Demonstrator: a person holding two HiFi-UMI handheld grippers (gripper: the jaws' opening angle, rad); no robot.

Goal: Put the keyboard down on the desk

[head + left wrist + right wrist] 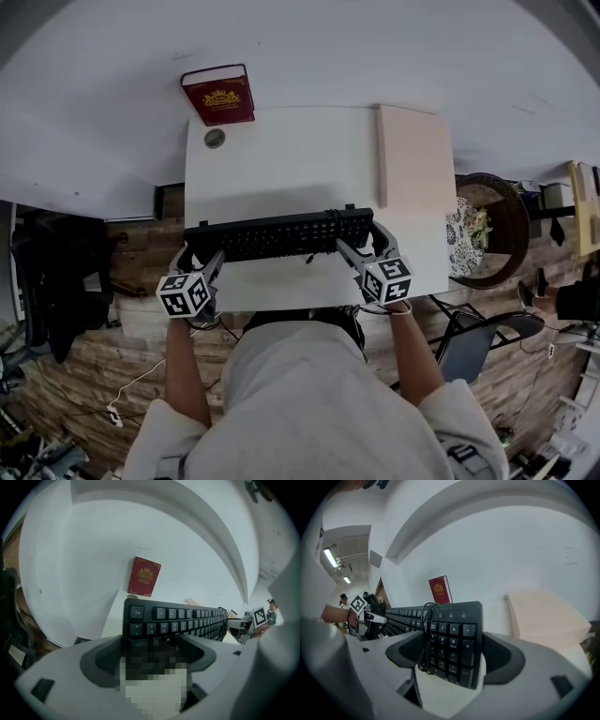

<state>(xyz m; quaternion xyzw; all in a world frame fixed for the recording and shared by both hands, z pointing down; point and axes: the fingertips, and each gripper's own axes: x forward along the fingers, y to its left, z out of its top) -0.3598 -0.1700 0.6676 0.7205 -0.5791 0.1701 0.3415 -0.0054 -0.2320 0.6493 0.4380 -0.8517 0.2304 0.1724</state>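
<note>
Black keyboard [278,234], clamped in L gripper [202,255], R gripper [364,244]

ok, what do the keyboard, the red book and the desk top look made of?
The keyboard looks like black matte plastic: moulded keycaps, printed legends. The red book has a hard cover, cloth or coated board, with a gold emblem. The desk top is smooth, white, likely laminate; unconfirmed.
</note>
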